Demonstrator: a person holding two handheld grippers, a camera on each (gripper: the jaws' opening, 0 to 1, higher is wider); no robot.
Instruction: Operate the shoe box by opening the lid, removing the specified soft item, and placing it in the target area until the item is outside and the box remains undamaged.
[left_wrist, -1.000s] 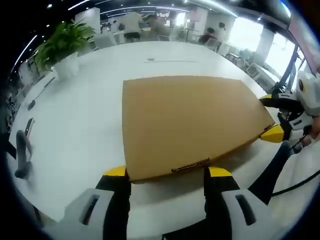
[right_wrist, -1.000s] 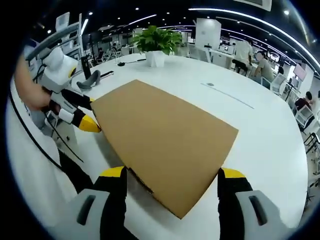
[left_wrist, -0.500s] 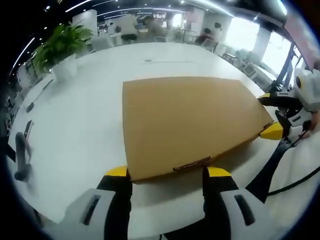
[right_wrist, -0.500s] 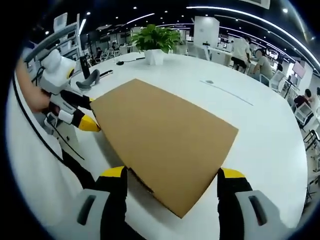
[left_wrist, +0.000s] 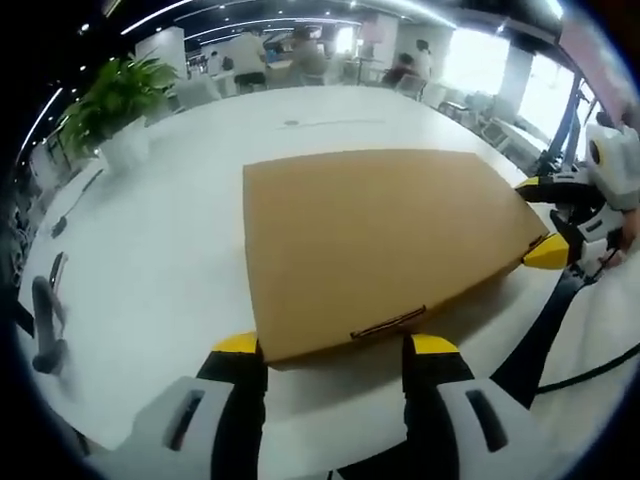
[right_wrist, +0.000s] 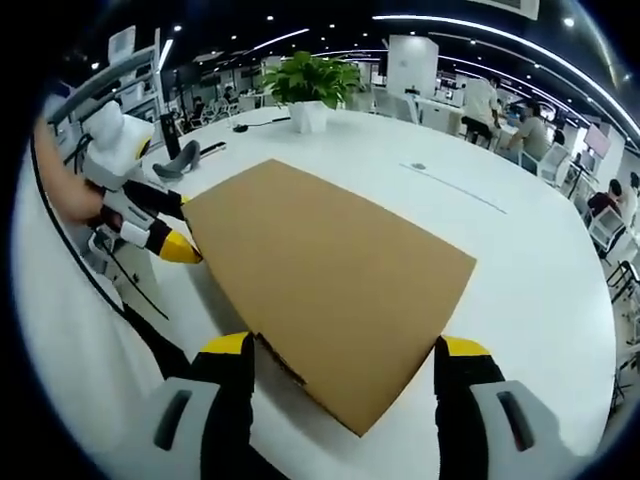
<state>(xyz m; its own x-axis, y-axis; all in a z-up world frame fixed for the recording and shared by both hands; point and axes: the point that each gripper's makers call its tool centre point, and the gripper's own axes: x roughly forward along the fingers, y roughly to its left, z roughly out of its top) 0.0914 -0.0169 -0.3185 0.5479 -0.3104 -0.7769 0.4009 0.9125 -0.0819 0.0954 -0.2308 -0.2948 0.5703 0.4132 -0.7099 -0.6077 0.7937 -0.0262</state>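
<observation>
Brown cardboard forms the shoe box (left_wrist: 375, 240), which is seen lying flat on a white table (left_wrist: 170, 260) with its lid closed. In the left gripper view the near edge of the box, marked by a thin dark slit, is seen just beyond the yellow tips of the left gripper (left_wrist: 325, 345). The jaws are held well apart and nothing is gripped between them; whether the tips touch the box edge cannot be told. At the right side of this view the right gripper (left_wrist: 545, 225) is seen, its yellow tips spread either side of a corner of the box, with a black cable trailing below it.

In the right gripper view the box (right_wrist: 330, 285) is seen with one corner pointing toward the camera, lying between the spread jaws of the right gripper (right_wrist: 345, 345), which are released and hold nothing. At the left side of this view the left gripper (right_wrist: 160, 235) is seen level with the box edge, one yellow tip close against it, and the hand (right_wrist: 75, 200) holding it is blurred behind its white body.

A potted plant (right_wrist: 312, 85) in a white pot is seen at the far end of the table. A dark handled object (left_wrist: 42, 325) is seen lying near the table's edge. Seated people (right_wrist: 528, 130) are visible in the office beyond.
</observation>
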